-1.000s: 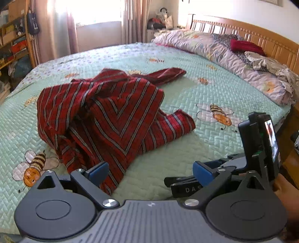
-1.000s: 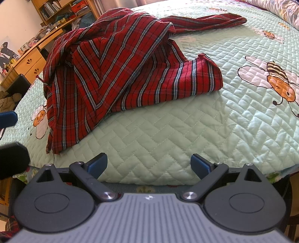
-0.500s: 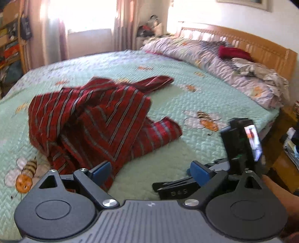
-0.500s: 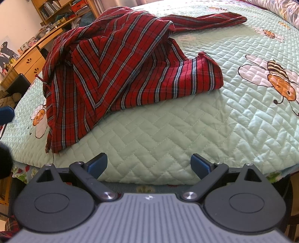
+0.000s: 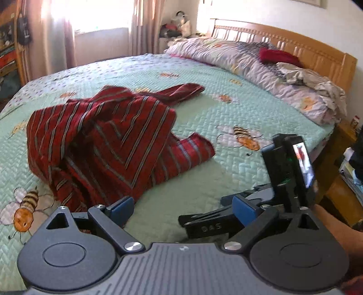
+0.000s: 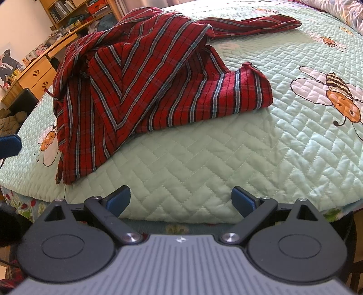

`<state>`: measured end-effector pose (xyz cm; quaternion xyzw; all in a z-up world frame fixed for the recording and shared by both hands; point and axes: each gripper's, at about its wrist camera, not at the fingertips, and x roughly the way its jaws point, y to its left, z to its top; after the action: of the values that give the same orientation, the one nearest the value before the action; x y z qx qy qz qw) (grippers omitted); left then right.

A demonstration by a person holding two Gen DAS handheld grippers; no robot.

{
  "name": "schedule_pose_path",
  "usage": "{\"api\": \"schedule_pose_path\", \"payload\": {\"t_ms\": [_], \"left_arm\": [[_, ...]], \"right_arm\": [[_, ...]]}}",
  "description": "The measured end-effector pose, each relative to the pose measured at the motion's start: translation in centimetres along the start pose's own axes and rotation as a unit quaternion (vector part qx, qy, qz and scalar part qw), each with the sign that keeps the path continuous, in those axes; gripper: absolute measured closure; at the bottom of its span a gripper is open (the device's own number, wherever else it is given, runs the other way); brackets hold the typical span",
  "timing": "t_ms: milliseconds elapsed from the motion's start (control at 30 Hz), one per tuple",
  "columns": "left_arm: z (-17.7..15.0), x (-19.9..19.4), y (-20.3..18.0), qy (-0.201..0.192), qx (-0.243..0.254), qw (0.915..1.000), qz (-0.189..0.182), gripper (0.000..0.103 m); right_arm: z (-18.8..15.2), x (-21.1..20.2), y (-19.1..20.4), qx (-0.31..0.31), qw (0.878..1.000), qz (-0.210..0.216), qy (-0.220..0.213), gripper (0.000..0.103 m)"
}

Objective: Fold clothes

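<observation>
a bed (image 5: 226, 109) covered by a pale green quilt (image 6: 204, 158) with printed bees fills both views. a wooden headboard (image 5: 306, 47) is seen at 1 o'clock in the left wrist view, with a rumpled duvet (image 5: 238, 59) heaped along it and a small red cloth (image 5: 278, 55) on top. curtains (image 5: 56, 38) hang at 11 o'clock. in the right wrist view a wooden desk (image 6: 36, 72) and bookshelf (image 6: 74, 11) are seen at 10 to 11 o'clock beyond the bed.

the shirt (image 5: 102, 145), red with pale stripes, is laid crumpled on the quilt near the bed's near edge, at 10 to 12 o'clock in the right wrist view (image 6: 145, 79). one sleeve (image 6: 249, 22) is stretched away toward 1 o'clock; a folded part (image 6: 238, 93) lies at the middle right.

the left claw (image 5: 182, 210) is held open over the near edge of the bed, nothing between its blue pads (image 5: 121, 207), its left pad just beside the shirt's hem. the right claw (image 6: 180, 199) is likewise spread wide and empty, apart from the shirt. in the left wrist view the right claw's body (image 5: 288, 172) is seen at 4 o'clock, with a small lit screen (image 5: 302, 163) on it and a hand (image 5: 340, 238) behind.
</observation>
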<state>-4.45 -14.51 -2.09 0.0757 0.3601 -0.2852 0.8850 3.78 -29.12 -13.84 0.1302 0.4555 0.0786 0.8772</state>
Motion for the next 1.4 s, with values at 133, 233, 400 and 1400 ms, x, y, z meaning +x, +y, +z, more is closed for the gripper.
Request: {"api": "schedule_pose_path", "payload": {"t_ms": [133,233,400,1400], "left_arm": [[0.1,0.1,0.2,0.002,-0.001,0.9994,0.034,0.007],[0.3,-0.2,0.0,-0.014,0.008,0.9946,0.102,0.001],[0.6,-0.9,1.3,-0.021,-0.024,0.9894,0.142,0.001],[0.5,-2.7,2.1,-0.011,-0.054,0.9829,0.176,0.011]], "right_arm": [[0.0,0.0,-0.1,0.002,1.000,0.002,0.000,0.007],[0.0,0.0,-0.1,0.004,1.000,0.003,0.000,0.007],[0.2,-0.1,-0.2,0.007,1.000,0.003,-0.002,0.007],[0.5,-0.2,-0.2,0.006,1.000,0.007,-0.004,0.007]]}}
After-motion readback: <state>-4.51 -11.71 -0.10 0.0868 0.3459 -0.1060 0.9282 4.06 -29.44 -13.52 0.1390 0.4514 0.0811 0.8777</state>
